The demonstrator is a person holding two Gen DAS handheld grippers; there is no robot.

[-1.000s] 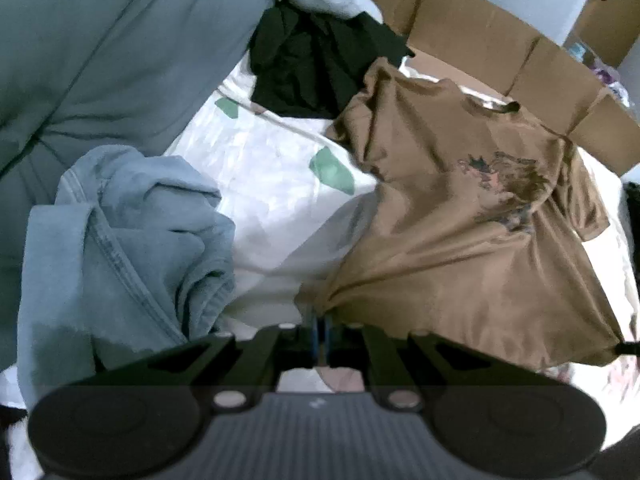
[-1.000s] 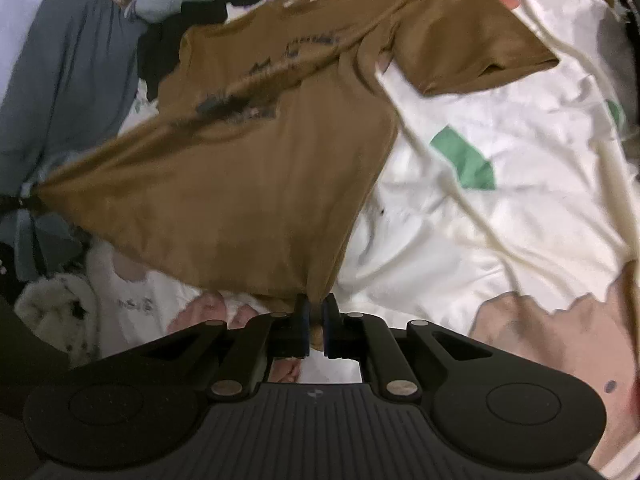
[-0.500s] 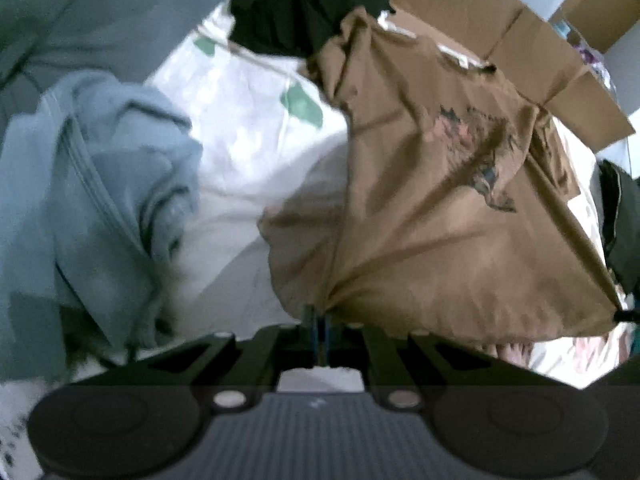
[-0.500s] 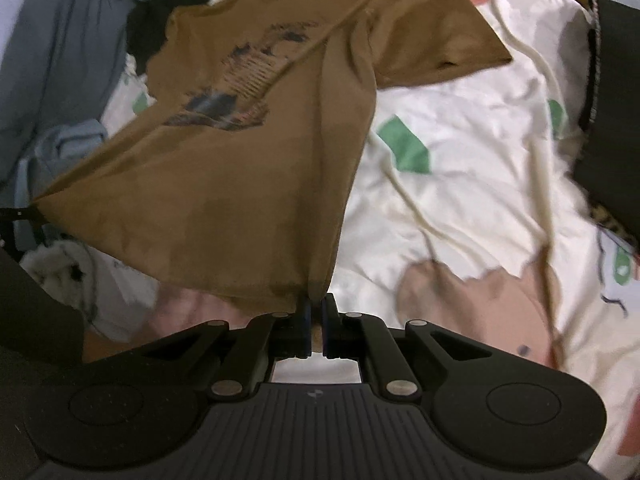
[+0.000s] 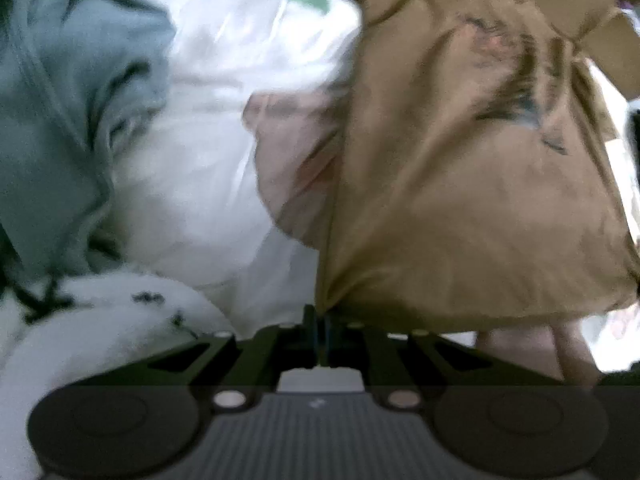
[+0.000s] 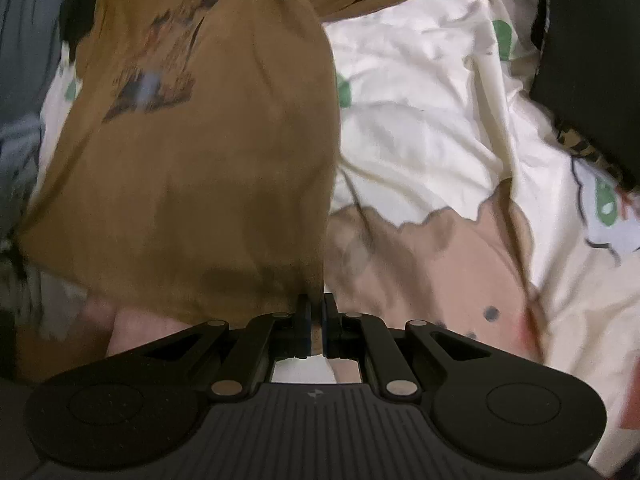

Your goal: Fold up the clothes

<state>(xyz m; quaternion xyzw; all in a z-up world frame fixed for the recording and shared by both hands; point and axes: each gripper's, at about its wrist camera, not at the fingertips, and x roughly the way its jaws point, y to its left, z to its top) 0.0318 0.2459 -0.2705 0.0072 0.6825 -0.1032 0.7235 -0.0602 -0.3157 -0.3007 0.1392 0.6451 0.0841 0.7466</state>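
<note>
A brown T-shirt (image 5: 460, 184) with a dark chest print hangs stretched over the bed; it also shows in the right wrist view (image 6: 192, 168). My left gripper (image 5: 321, 316) is shut on one bottom corner of its hem. My right gripper (image 6: 316, 304) is shut on the other bottom corner. The hem is lifted off the white patterned bedsheet (image 6: 420, 120), while the collar end lies further away on the bed.
A crumpled blue-grey garment (image 5: 68, 92) lies left of the T-shirt. A fluffy white item (image 5: 100, 320) sits near the left gripper. A black garment (image 6: 592, 48) lies at the right edge of the bed. Cardboard (image 5: 592, 12) stands behind.
Both grippers have moved forward toward the collar with the hem, so the shirt looks nearer and bunches more. The view has shifted past the dark clothes at the back.
</note>
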